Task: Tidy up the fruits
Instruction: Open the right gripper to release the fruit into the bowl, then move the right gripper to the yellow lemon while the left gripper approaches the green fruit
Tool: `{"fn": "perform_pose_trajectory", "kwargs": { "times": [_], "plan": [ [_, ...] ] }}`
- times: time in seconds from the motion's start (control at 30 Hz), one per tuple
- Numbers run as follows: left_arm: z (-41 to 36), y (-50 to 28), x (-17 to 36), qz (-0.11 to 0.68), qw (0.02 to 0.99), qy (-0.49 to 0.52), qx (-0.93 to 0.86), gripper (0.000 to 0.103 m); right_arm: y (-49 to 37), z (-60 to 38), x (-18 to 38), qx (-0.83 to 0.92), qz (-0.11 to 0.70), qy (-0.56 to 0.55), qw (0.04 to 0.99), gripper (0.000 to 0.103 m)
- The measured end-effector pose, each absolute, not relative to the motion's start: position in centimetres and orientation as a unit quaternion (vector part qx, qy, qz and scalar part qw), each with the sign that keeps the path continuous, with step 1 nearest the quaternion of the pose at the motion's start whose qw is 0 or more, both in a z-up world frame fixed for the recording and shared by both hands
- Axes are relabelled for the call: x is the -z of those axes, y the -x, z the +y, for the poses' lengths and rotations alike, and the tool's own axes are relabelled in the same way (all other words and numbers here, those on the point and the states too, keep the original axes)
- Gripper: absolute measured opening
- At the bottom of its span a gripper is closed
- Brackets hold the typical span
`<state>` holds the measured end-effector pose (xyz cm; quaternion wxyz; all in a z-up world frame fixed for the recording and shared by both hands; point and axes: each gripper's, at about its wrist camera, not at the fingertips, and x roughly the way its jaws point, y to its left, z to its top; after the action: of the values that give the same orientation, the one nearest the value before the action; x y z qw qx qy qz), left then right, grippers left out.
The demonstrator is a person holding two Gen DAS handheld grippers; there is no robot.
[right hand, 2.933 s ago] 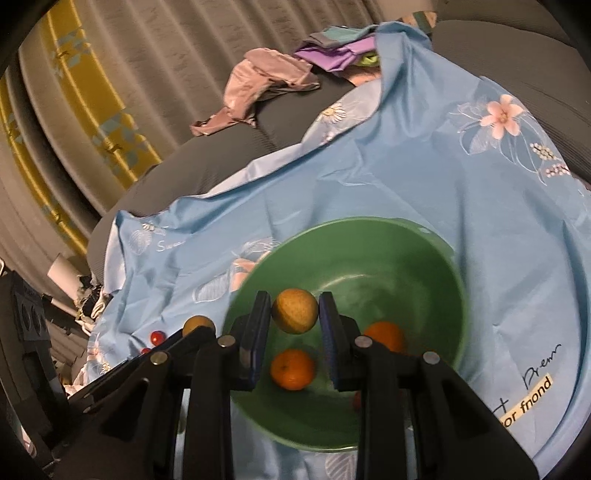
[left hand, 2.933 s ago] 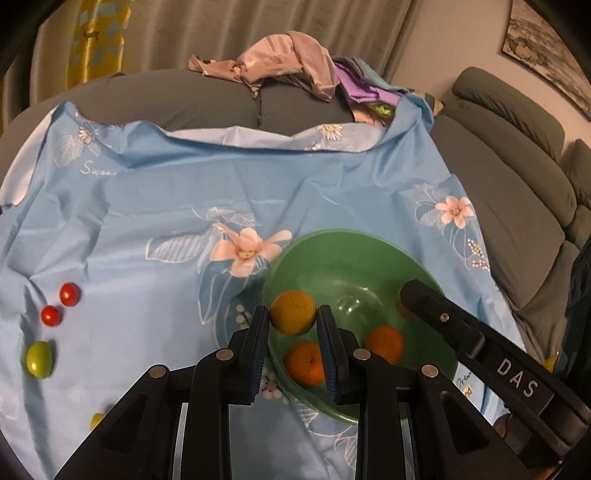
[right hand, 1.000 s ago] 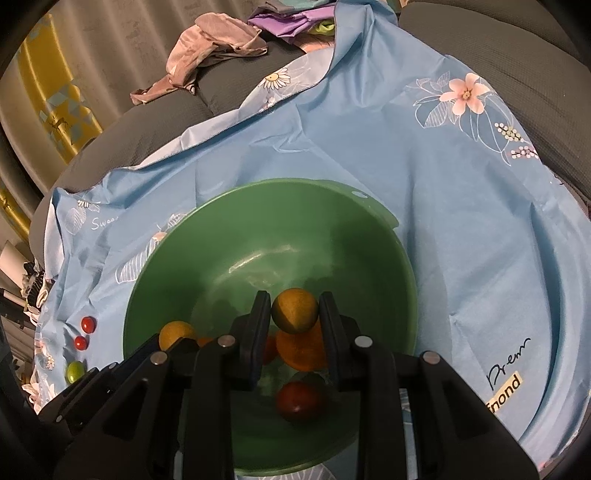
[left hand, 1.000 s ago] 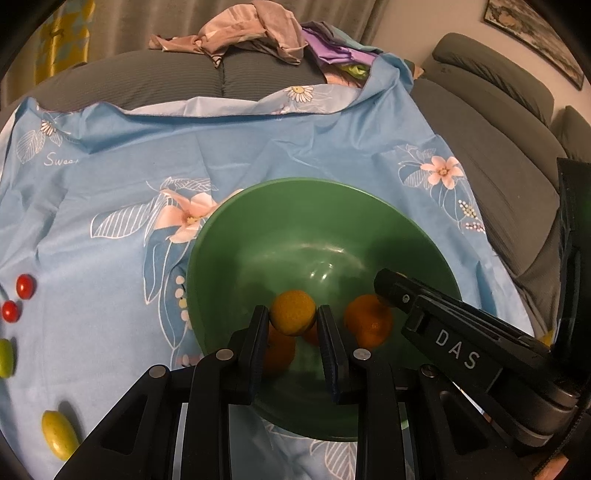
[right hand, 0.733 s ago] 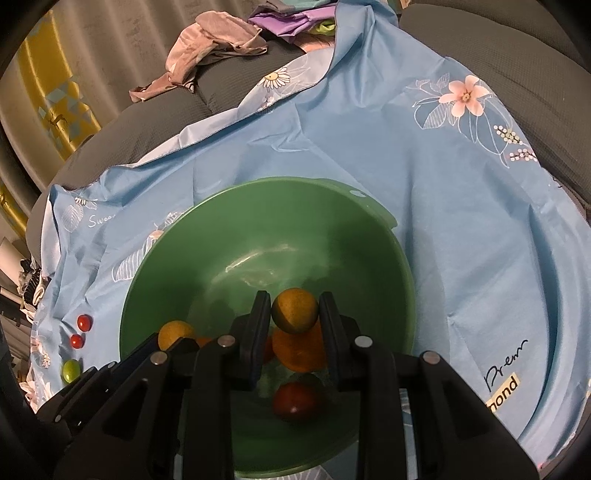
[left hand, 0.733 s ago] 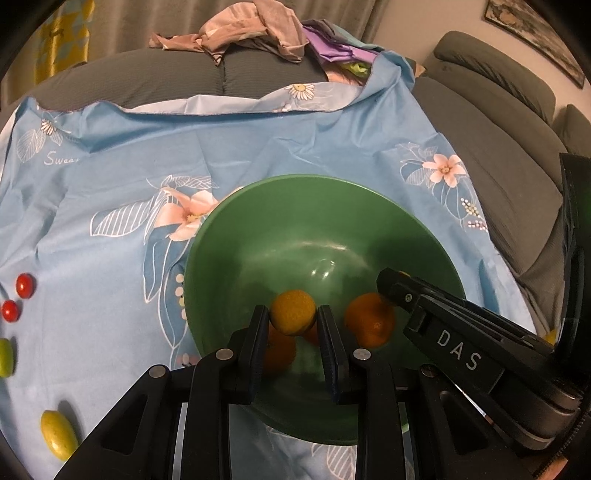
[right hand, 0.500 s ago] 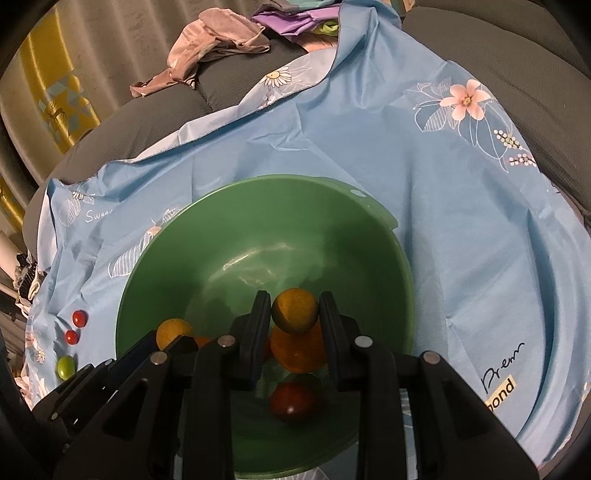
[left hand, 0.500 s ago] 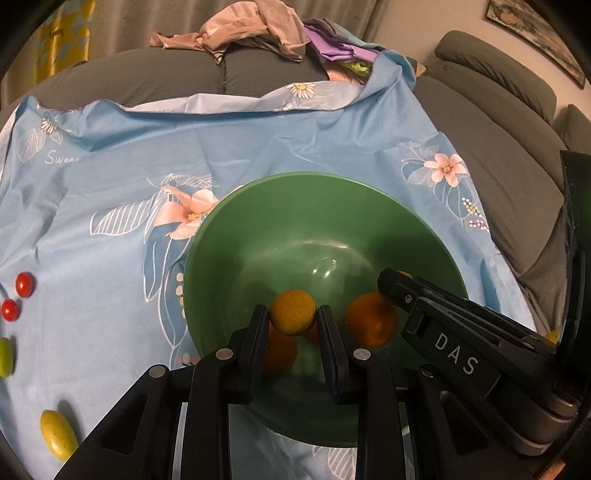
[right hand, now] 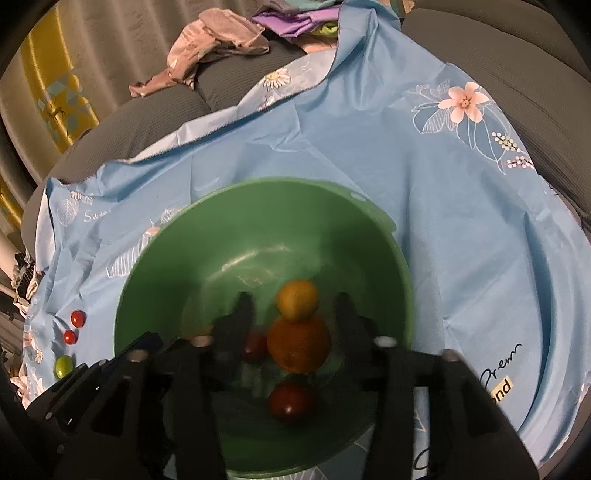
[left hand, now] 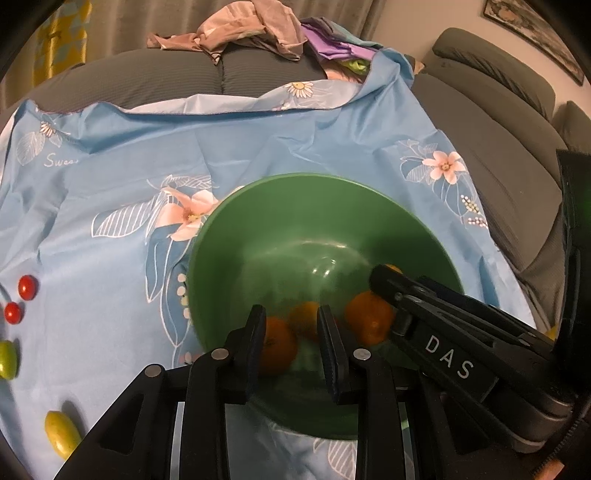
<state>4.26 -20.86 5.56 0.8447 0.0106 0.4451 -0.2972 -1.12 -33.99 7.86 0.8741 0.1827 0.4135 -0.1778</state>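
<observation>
A green bowl [left hand: 258, 229] [right hand: 177, 273] sits on a blue flowered cloth. Both grippers hang over it. My left gripper [left hand: 291, 328] is open; a small orange fruit [left hand: 304, 321] lies blurred below its fingers, beside two oranges [left hand: 277, 345] [left hand: 367, 321]. My right gripper [right hand: 293, 314] is open wide and blurred; a yellow-orange fruit [right hand: 297, 300] sits loose between its fingers above a big orange [right hand: 299, 345]. Two dark red fruits [right hand: 290, 402] [right hand: 255, 347] lie in the bowl.
Left of the bowl on the cloth [left hand: 110, 177] lie two red cherry tomatoes [left hand: 27, 287] [left hand: 13, 312], a green fruit [left hand: 7, 360] and a yellow fruit [left hand: 61, 432]. A grey sofa [left hand: 498, 110] with piled clothes [left hand: 240, 22] rings the cloth.
Both grippers have opened and let go of their fruits. The left one's fruit has dropped into the bowl; the right one's sits free between the spread fingers.
</observation>
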Motion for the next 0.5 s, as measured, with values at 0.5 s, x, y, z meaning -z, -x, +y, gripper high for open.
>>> {"fn": "perform_pose_trajectory", "kwargs": {
  "times": [0.5],
  "plan": [
    [-8.6, -5.1, -10.4, 0.426, 0.876, 0.084, 0.211, 0.05, 2.1, -30.9, -11.5, 0.085, 0.363, -0.191, 0.908, 0.063]
  ]
}}
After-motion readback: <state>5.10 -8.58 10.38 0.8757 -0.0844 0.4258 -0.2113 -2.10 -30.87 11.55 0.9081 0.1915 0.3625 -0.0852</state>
